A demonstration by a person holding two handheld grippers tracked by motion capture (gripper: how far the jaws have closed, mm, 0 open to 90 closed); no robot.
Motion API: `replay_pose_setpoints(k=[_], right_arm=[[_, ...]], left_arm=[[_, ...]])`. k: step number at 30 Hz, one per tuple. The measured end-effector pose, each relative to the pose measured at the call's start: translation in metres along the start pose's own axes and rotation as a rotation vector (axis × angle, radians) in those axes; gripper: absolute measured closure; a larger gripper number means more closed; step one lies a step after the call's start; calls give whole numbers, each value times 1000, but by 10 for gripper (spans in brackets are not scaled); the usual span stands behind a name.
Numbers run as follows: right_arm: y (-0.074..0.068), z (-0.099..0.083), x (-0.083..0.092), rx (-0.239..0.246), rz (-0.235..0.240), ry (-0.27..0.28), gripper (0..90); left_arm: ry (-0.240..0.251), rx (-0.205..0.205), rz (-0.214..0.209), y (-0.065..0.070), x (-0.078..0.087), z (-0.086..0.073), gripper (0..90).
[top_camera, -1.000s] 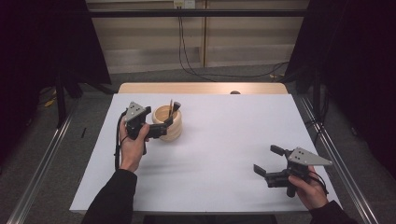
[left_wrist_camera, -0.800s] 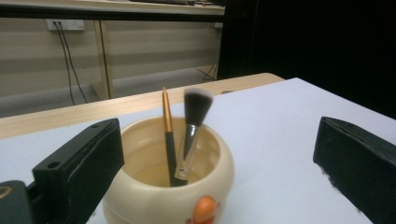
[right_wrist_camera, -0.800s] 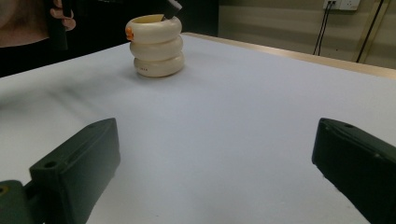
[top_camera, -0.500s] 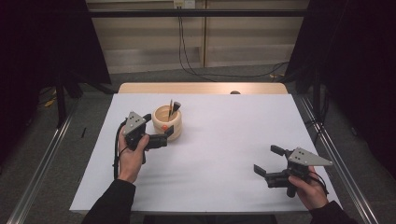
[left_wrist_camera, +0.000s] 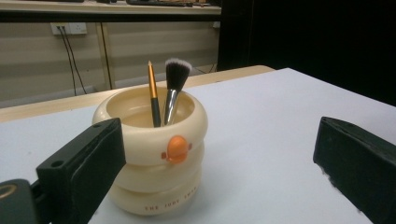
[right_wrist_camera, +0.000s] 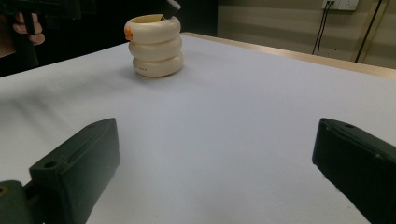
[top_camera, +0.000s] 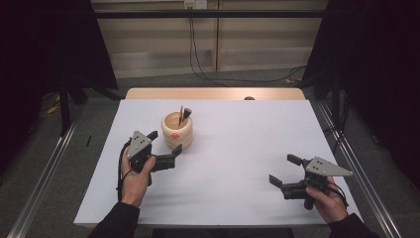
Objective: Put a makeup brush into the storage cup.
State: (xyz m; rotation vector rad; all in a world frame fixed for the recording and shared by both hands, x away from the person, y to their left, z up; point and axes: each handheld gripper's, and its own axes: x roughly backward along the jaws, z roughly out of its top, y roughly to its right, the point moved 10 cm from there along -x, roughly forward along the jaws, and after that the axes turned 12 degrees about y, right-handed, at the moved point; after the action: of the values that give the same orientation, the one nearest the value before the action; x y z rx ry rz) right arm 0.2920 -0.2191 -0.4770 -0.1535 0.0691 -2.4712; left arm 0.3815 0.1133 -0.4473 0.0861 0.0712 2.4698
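Note:
A cream ringed holder [top_camera: 178, 131] [left_wrist_camera: 154, 154] [right_wrist_camera: 155, 45] with an orange beak stands on the white table [top_camera: 237, 148], left of centre. Upright in it are a makeup brush [left_wrist_camera: 174, 88] with a dark head and a thin orange-tipped pencil [left_wrist_camera: 153, 93]. My left gripper [top_camera: 165, 141] is open just in front and left of the holder, jaws wide apart and not touching it. My right gripper [top_camera: 285, 171] is open near the front right of the table, with nothing between its jaws.
A wooden strip [top_camera: 213, 93] runs along the table's far edge. Cables [top_camera: 198, 59] hang down the back wall to the floor. Metal rails [top_camera: 356, 163] line both sides of the table. A wide stretch of bare white top lies between the two grippers.
My left gripper has drawn back from the holder toward the table's front, its jaws coming away from the holder. The right gripper has stayed in place.

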Motion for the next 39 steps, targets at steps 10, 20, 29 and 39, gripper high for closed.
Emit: replay_pose_setpoints(k=[10, 20, 29, 39], right_arm=[[0, 0, 0, -1, 9, -2, 8], [2, 1, 1, 1, -8, 5, 6], [3, 2, 1, 0, -16, 12, 6], [4, 2, 1, 9, -24, 16, 6]], left_arm=[[-5, -28, 5, 5, 18, -6, 21], [12, -18, 15, 11, 35, -7, 22], [11, -6, -3, 17, 49, -13, 22], [13, 2, 2, 17, 63, -13, 19]])
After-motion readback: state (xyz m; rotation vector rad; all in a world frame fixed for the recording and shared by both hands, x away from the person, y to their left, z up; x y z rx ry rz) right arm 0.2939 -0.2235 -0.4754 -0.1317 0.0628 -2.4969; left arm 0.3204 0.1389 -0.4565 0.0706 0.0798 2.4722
